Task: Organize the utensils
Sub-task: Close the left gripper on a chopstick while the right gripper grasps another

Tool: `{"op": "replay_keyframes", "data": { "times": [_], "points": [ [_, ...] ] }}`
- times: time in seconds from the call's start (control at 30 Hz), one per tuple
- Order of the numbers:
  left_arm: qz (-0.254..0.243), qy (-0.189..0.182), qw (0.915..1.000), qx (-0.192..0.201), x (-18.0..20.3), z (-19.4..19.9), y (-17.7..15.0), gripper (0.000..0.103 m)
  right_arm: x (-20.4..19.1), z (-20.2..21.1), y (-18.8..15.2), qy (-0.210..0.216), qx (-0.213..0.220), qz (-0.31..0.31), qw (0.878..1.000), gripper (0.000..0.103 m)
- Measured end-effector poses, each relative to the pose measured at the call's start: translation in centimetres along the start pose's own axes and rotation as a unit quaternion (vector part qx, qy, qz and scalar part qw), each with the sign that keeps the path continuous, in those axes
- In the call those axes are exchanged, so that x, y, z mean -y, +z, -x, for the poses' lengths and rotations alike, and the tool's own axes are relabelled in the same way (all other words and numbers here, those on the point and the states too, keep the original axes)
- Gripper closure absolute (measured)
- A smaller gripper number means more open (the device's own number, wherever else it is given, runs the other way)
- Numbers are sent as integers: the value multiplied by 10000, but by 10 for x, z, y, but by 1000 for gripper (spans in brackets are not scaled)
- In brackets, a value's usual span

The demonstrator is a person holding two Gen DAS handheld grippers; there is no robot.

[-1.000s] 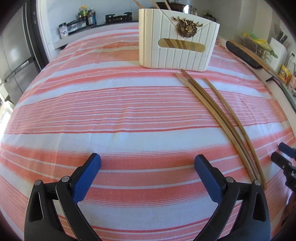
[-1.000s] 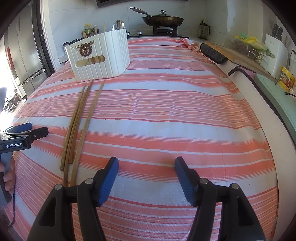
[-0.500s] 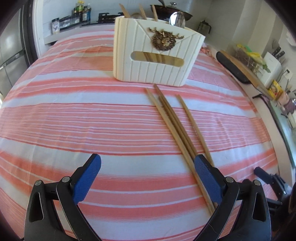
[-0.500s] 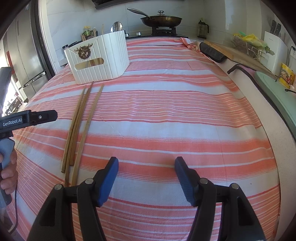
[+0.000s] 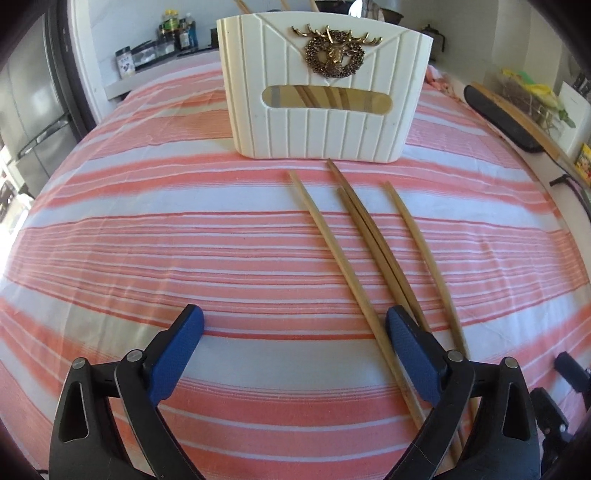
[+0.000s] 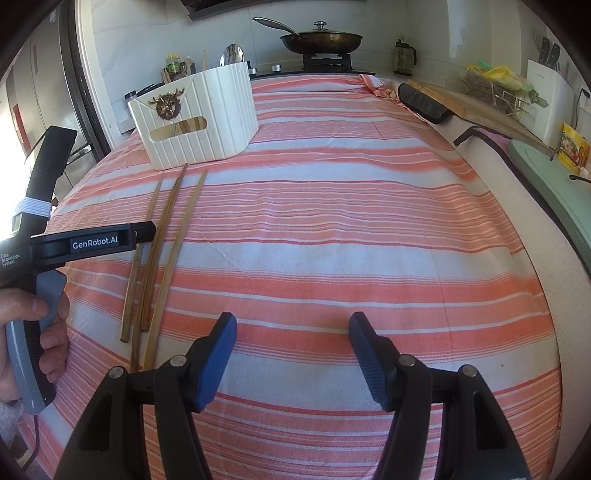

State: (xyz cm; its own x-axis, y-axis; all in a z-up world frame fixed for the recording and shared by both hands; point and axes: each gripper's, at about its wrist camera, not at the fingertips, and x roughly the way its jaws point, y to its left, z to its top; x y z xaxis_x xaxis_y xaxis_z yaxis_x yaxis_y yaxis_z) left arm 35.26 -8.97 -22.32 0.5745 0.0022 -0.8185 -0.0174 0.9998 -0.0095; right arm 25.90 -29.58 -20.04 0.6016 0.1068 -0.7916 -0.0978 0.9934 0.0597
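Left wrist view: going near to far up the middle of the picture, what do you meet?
Left gripper, open → chopsticks lying on the striped cloth → white holder → jars on the back shelf.

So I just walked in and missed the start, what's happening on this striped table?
A person is tidying chopsticks with a handheld claw in each hand. Four wooden chopsticks lie loose on the striped tablecloth in front of a white utensil holder that already holds some. The left claw is open over their near ends, gripping nothing. The right claw is open and empty, off to the side.
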Motion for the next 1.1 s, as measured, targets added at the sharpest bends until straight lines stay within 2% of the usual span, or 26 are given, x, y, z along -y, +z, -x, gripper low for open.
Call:
{"op": "replay_keyframes", "data": {
  "times": [0.03, 0.07, 0.13, 0.17, 0.23, 0.27, 0.37, 0.43, 0.63, 0.7, 0.8, 0.97, 1.0, 1.07, 1.1],
  "points": [
    [-93, -50, 9999, 41, 3, 4, -2, 29, 0, 0, 0, -2, -3, 9, 10000, 38],
    [-230, -143, 9996, 68, 7, 7, -3, 38, 0, 0, 0, 1, -4, 9, 10000, 38],
    [-517, -344, 9981, 65, 13, 14, -5, 76, 2, 3, 0, 52, 4, -19, 10000, 38],
    [-621, -390, 9973, 70, 15, 17, -6, 83, 1, 5, 2, 128, -28, -38, 9999, 39],
    [-696, -473, 9964, 61, 11, 21, -10, 90, -4, 9, 7, 420, -68, -75, 9991, 41],
    [-648, -559, 9963, 38, 6, 22, -11, 91, -10, 11, 12, 607, -85, -72, 9981, 50],
    [-470, -785, 9958, -62, -10, 24, -15, 94, -32, 2, 29, 1130, -332, 47, 9930, 69],
    [-430, -842, 9954, -128, -17, 25, -16, 96, -47, -12, 40, 1279, -503, 133, 9904, 76],
    [-253, -961, 9948, -208, -45, 30, -25, 97, -67, -46, 58, 1082, -773, 224, 9909, 95],
    [-204, -963, 9949, -211, -51, 32, -28, 97, -67, -47, 60, 1028, -852, 240, 9908, 96],
    [-143, -915, 9954, -245, -66, 36, -32, 97, -61, -43, 58, 719, -906, 249, 9930, 96],
    [-204, -896, 9946, -487, -94, 43, -33, 96, -41, -24, 44, 294, -1197, 339, 9918, 96],
    [-196, -955, 9939, -524, -99, 44, -29, 92, -37, -21, 43, 232, -1287, 346, 9908, 95],
    [-200, -1135, 9918, -557, -107, 46, -18, 65, -27, -16, 43, 300, -1419, 291, 9890, 90],
    [-229, -1223, 9907, -559, -109, 47, -12, 40, -24, -15, 46, 383, -1473, 284, 9879, 90]
  ]
}}
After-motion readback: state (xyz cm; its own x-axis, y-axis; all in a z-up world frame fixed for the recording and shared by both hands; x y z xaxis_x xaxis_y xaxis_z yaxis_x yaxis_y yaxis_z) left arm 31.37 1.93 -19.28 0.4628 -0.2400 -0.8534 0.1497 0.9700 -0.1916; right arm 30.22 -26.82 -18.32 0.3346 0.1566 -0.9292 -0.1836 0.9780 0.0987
